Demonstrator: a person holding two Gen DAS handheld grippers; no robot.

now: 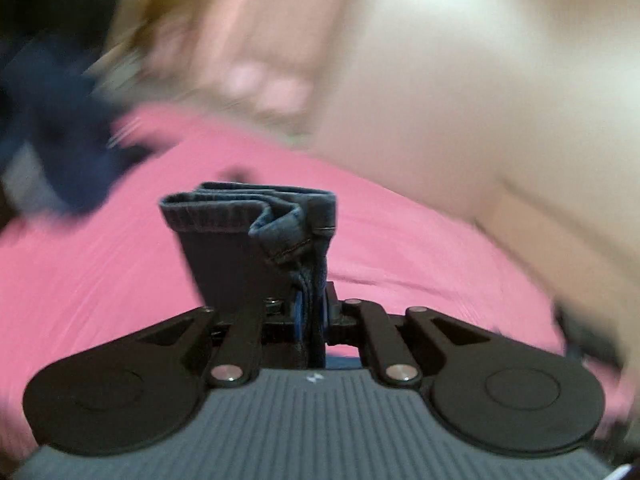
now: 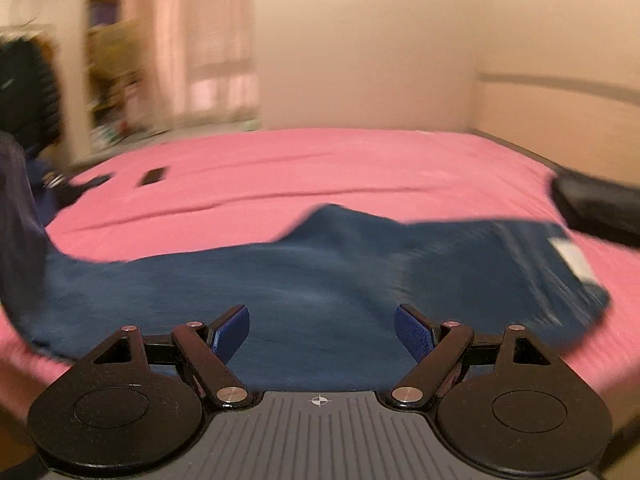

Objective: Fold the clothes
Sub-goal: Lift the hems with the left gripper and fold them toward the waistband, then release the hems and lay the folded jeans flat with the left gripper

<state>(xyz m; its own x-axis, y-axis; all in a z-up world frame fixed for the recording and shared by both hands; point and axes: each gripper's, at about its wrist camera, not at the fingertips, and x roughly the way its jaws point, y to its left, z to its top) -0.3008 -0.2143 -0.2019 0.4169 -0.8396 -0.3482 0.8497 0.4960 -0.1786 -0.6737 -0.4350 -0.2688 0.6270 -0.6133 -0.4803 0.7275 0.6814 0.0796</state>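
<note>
— What do we see from the left wrist?
— Our left gripper (image 1: 310, 312) is clamped on a bunched denim hem (image 1: 256, 216), which stands up just beyond the fingers, over the pink bed (image 1: 400, 248).
— And the right wrist?
— Our right gripper (image 2: 322, 330) is spread apart, holding nothing; the blue jeans (image 2: 320, 272) lie across the near bed, directly beyond the fingertips.
</note>
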